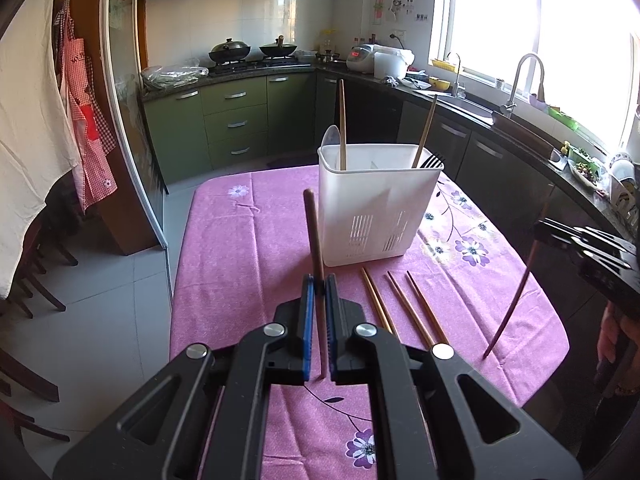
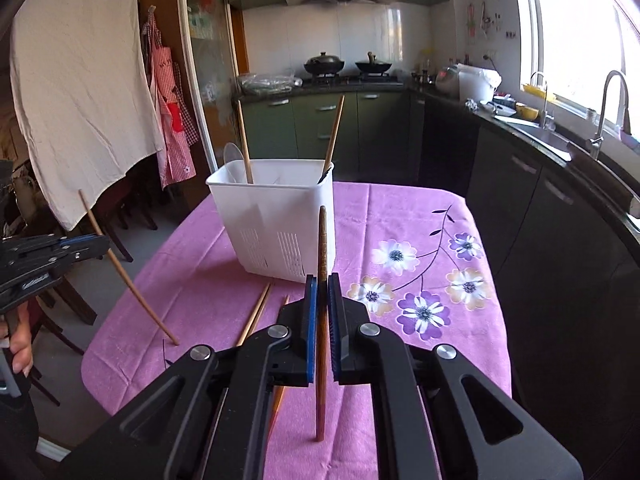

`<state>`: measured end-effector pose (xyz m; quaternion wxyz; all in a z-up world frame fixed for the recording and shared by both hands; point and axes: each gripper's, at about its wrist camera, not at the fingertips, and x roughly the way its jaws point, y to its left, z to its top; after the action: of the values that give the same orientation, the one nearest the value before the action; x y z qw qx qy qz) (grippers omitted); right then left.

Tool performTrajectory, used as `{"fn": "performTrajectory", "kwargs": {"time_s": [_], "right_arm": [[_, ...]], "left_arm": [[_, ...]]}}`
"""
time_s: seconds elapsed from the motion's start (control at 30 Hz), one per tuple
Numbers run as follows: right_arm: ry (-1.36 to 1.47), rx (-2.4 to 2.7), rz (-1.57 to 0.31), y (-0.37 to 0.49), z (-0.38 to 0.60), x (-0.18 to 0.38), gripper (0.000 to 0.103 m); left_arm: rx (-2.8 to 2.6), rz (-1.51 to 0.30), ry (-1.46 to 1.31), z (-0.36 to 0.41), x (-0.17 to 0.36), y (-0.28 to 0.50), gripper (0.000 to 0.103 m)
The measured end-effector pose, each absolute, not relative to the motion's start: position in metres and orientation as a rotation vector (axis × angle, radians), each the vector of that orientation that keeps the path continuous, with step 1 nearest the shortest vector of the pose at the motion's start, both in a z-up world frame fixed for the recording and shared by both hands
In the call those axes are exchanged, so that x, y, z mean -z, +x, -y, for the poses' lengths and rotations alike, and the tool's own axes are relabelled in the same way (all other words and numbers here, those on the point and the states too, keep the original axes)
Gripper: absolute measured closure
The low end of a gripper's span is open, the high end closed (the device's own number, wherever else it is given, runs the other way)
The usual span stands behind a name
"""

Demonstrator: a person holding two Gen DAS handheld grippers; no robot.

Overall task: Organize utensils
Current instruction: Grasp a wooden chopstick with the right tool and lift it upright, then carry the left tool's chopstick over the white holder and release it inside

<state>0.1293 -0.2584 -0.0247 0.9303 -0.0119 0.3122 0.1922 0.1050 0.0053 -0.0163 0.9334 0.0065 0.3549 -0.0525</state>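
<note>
My left gripper [image 1: 319, 280] is shut on a brown chopstick [image 1: 313, 232] that it holds near upright, tip resting on the purple tablecloth. My right gripper [image 2: 322, 280] is shut on another chopstick [image 2: 322, 240], also near upright; it shows at the right of the left wrist view [image 1: 516, 300]. A white utensil caddy [image 1: 376, 208] stands behind them on the table, also in the right wrist view [image 2: 276, 220], and holds two chopsticks [image 1: 342, 124], a black fork [image 1: 433, 161] and a clear spoon. Three chopsticks [image 1: 408, 308] lie flat in front of the caddy.
The table [image 1: 240, 248] has a purple flowered cloth. A dark counter with a sink and tap [image 1: 524, 80] runs along the right. Green cabinets and a stove with woks [image 1: 252, 52] are at the back. Chairs [image 1: 36, 280] and hanging cloth are on the left.
</note>
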Motion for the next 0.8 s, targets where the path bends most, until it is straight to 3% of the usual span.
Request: {"fn": "performTrajectory", "kwargs": {"time_s": [0.4, 0.8], "right_arm": [[0.015, -0.390, -0.601, 0.096, 0.278, 0.022, 0.097], [0.059, -0.431, -0.592, 0.097, 0.289, 0.026, 0.097]], "left_arm": [[0.135, -0.730, 0.004, -0.001, 0.005, 0.107, 0.097], [0.191, -0.577, 0.035, 0.026, -0.096, 0.136, 0.097]]}}
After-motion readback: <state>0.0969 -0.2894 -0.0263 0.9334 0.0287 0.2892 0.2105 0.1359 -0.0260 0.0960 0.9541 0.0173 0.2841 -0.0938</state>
